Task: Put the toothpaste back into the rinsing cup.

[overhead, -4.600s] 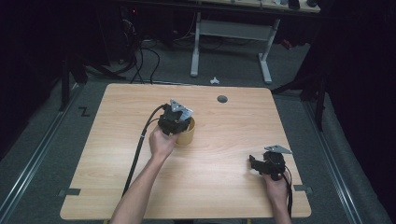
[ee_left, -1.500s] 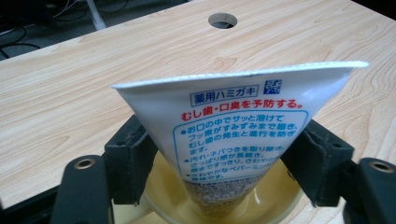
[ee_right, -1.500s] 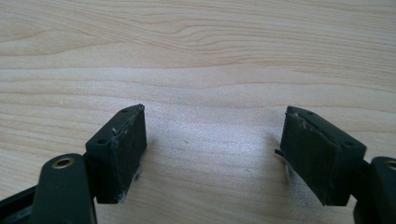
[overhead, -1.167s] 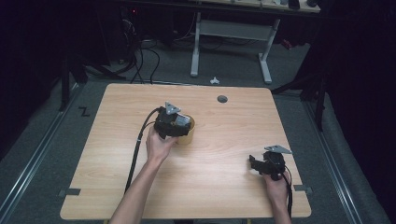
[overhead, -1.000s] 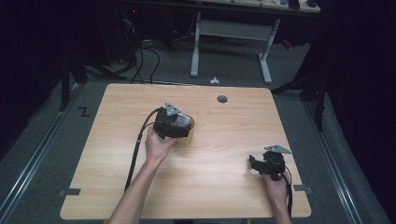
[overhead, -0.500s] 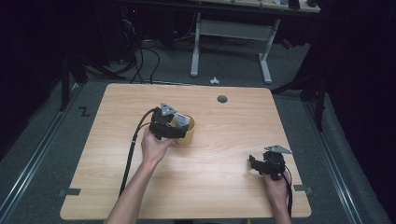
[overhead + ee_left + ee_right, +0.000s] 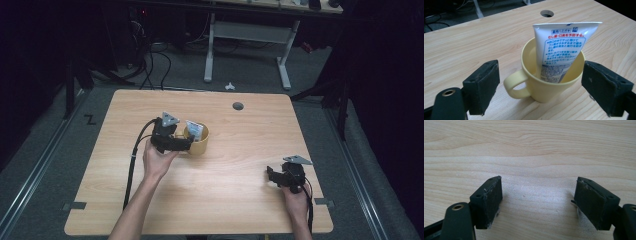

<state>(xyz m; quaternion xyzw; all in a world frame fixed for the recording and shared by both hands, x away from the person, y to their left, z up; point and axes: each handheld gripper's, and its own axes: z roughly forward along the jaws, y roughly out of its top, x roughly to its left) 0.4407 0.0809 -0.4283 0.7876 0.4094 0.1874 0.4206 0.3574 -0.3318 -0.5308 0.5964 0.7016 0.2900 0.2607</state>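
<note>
L tool (image 7: 537, 82) jaws wide apart, just opened, straddling yellow mug (image 7: 549, 82) w/o touching; tube (image 7: 560, 50) leans inside mug, mid tabletop (image 7: 240, 200). R tool (image 7: 537, 202) apart, idle, parked near tabletop edge.

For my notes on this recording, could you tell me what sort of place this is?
Probably a lab or workshop recording bay: a bare wooden table on grey carpet, cables trailing on the floor behind it, and a metal desk frame in the dark surround.

A lab or workshop; wooden table (image 7: 230, 200) on grey carpet (image 7: 45, 165), cables (image 7: 150, 65), desk frame (image 7: 245, 40) behind.
</note>
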